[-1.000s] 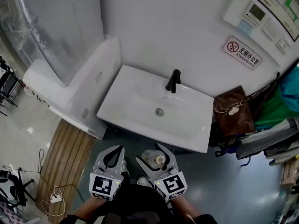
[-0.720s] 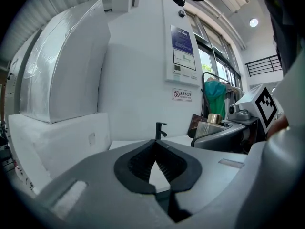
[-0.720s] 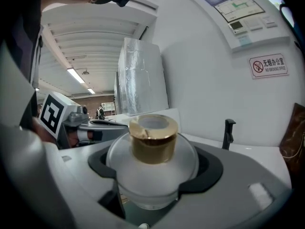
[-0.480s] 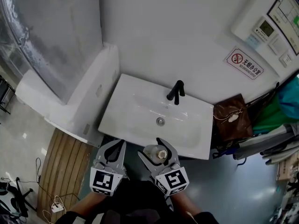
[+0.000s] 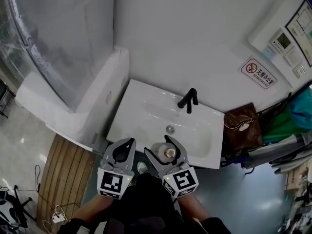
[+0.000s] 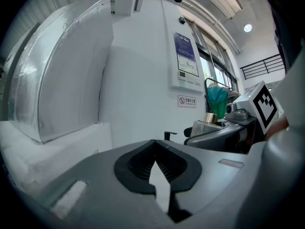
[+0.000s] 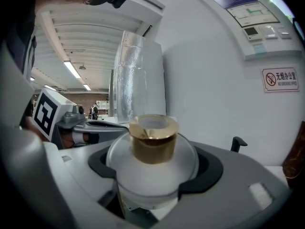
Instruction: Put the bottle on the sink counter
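A round white bottle [image 5: 163, 151] with a gold neck [image 7: 153, 140] stands upright between the jaws of my right gripper [image 5: 165, 151], which is shut on it. In the head view it hangs over the front edge of the white sink counter [image 5: 139, 112]. My left gripper [image 5: 124, 151] is beside it on the left, just short of the counter's front edge. In the left gripper view its jaws [image 6: 157, 168] meet at the tips with nothing between them. A black tap [image 5: 188, 100] stands at the back of the basin, with a drain [image 5: 169, 128] in the middle.
A white bathtub ledge [image 5: 92, 101] adjoins the counter's left end, below a shower screen [image 5: 53, 43]. A brown bag [image 5: 241, 126] hangs right of the sink. A no-smoking sign [image 5: 258, 73] and a control panel [image 5: 287, 33] are on the wall. Wooden slats [image 5: 61, 174] cover the floor at left.
Both grippers have moved forward toward the sink, the right one carrying the bottle from in front of the counter to over its front edge.
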